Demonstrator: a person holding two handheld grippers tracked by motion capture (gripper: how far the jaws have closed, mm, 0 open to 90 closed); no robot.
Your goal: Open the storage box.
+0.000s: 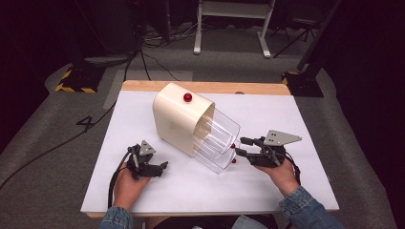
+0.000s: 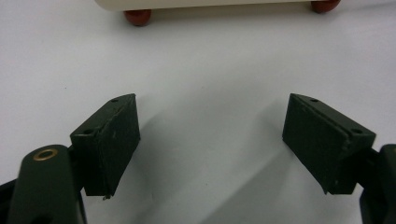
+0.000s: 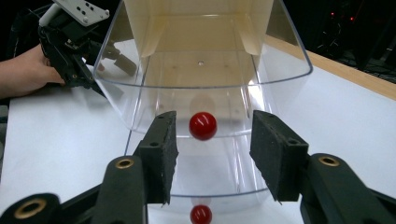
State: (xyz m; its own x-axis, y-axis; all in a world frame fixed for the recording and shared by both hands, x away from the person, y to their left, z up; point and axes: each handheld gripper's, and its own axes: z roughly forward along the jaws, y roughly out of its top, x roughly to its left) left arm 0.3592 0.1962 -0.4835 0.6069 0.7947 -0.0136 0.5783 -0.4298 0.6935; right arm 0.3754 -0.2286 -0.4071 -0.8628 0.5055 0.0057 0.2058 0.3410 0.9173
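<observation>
High view: a cream cabinet (image 1: 179, 119) sits mid-table on a white table (image 1: 143, 191), its two clear drawers (image 1: 217, 138) pulled out toward the near right.
Upper knob: the red knob (image 3: 202, 126) on the upper drawer lies between the right gripper (image 3: 212, 156) pads, apparently untouched.
Step advice: judged a knob grasp; centre the pads on the ball, close squarely, then move along the drawer's slide line.
Right jaws: released, moderately apart, gripping nothing.
Left gripper (image 2: 210, 144): jaws wide, empty, above bare table near the cabinet's red feet (image 2: 137, 17).
</observation>
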